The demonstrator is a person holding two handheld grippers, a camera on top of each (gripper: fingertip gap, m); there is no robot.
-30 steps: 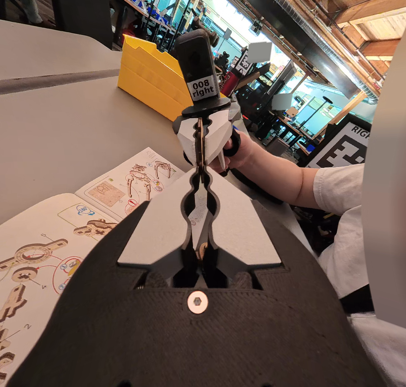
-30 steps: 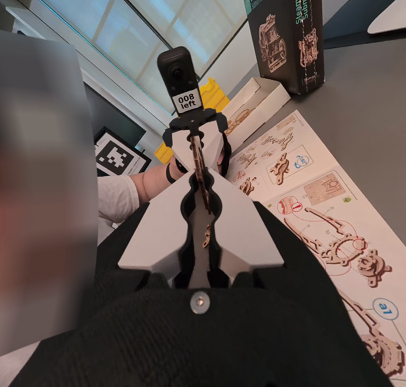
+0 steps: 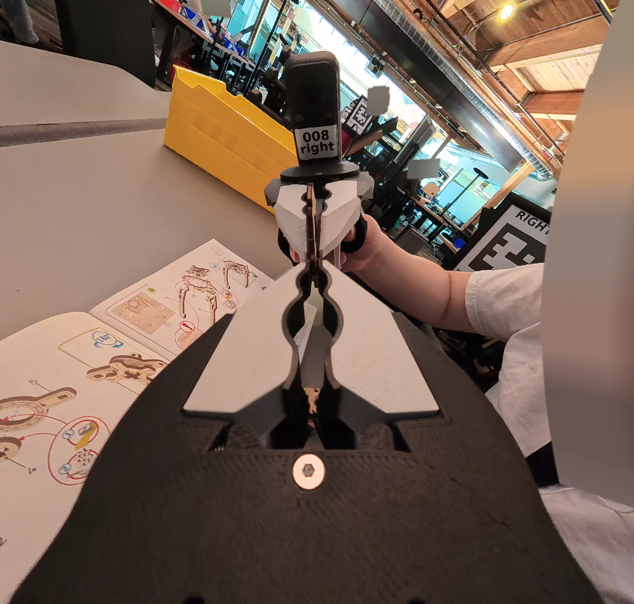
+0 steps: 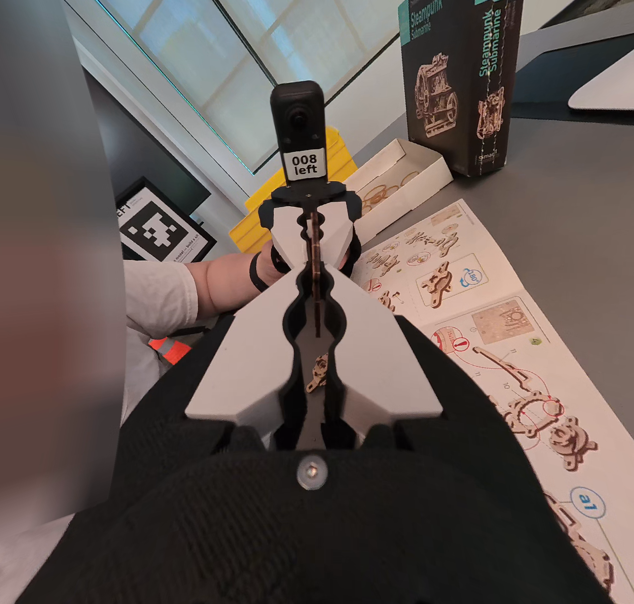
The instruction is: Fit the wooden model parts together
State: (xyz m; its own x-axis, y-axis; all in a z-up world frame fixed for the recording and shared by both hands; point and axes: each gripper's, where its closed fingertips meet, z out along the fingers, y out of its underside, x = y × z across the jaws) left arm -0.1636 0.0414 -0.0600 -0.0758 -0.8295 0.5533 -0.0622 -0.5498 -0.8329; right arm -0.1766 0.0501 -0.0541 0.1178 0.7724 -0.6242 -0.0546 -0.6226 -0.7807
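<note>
My left gripper (image 3: 314, 271) and right gripper (image 4: 314, 275) meet tip to tip above the instruction sheet (image 4: 497, 313), both clamped on one thin wooden part (image 4: 315, 261) held edge-on; I judge this the mating step; next calls for a straight, aligned push

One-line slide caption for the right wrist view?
Right gripper and left gripper meet tip to tip, pinching a thin wooden part above the instruction sheet.
</note>
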